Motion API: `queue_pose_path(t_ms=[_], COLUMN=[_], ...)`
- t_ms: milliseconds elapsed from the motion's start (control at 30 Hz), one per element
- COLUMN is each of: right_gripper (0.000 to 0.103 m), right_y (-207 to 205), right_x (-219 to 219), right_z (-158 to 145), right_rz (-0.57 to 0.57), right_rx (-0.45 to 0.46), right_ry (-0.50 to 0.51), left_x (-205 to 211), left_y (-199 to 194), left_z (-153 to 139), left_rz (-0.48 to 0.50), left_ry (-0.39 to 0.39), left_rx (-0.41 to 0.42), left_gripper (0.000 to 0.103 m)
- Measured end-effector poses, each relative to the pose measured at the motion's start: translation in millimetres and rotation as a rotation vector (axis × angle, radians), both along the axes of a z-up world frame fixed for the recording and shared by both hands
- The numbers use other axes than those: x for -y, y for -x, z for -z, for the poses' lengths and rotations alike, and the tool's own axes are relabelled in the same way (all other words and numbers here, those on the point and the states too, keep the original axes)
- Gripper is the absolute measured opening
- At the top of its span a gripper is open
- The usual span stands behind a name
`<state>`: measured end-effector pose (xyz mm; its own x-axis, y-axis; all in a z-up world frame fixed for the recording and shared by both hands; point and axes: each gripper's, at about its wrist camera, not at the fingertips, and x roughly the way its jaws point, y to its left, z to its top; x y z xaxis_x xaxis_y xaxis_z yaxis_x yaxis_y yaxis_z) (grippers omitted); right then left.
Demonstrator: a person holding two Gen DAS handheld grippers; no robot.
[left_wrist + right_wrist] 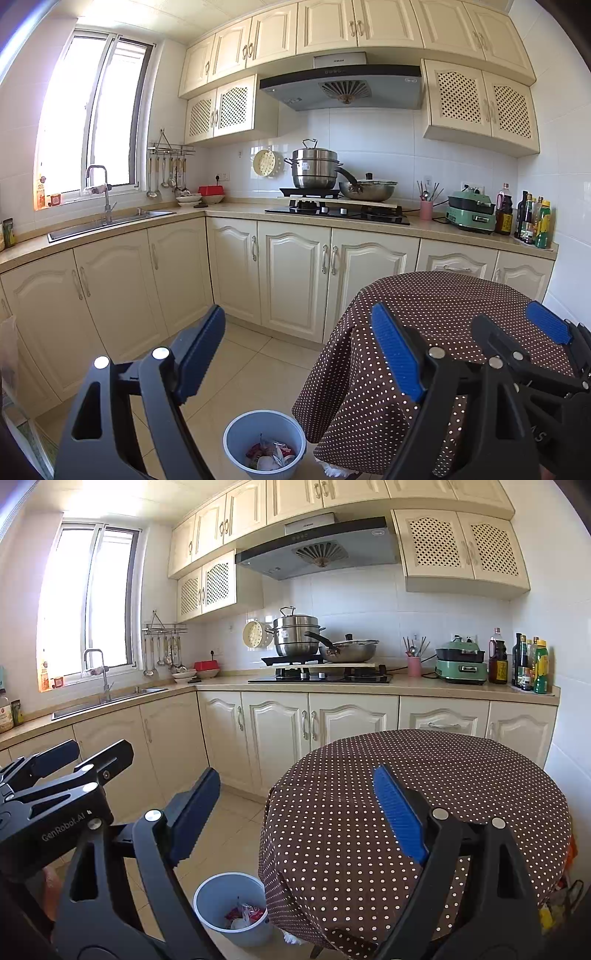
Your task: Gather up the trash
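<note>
Both grippers were held above the floor beside the round table [424, 775], which was covered with a brown cloth with white dots. The left gripper [299, 350] had its 2 blue-padded jaws spread wide with nothing between them. The right gripper [299, 805] was likewise spread wide and gripped nothing; its fingers [399, 812] stood over the near part of the table. In the right wrist view the left gripper appeared to the left of the table, at the frame edge. The bin [264, 439], a pale blue round bucket, stood on the tiled floor [258, 362] touching the hanging cloth at the left foot of the table. The trash [271, 456], crumpled wrappers in red and white, lay inside the bin at its bottom. Behind the table ran the counter [443, 690] with a stove [321, 677], 2 pots and several bottles.
</note>
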<state>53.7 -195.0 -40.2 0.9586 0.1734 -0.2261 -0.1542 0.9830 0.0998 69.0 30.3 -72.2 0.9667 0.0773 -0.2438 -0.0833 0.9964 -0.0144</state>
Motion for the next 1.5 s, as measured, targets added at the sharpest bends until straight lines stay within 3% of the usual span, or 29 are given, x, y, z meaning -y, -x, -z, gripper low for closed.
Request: queue_pose_path(t_ms=[1500], right_gripper=[0.087], right_y=[1.6], right_x=[-1.9], right_z=[4.4], right_rz=[0.002], right_rx=[-0.009], right_ry=[-0.008], left_x=[7.1], left_y=[1.7], left_z=[2.7], left_rz=[-0.003], left_ry=[0.001], left_rx=[-0.004], left_gripper=[0.080])
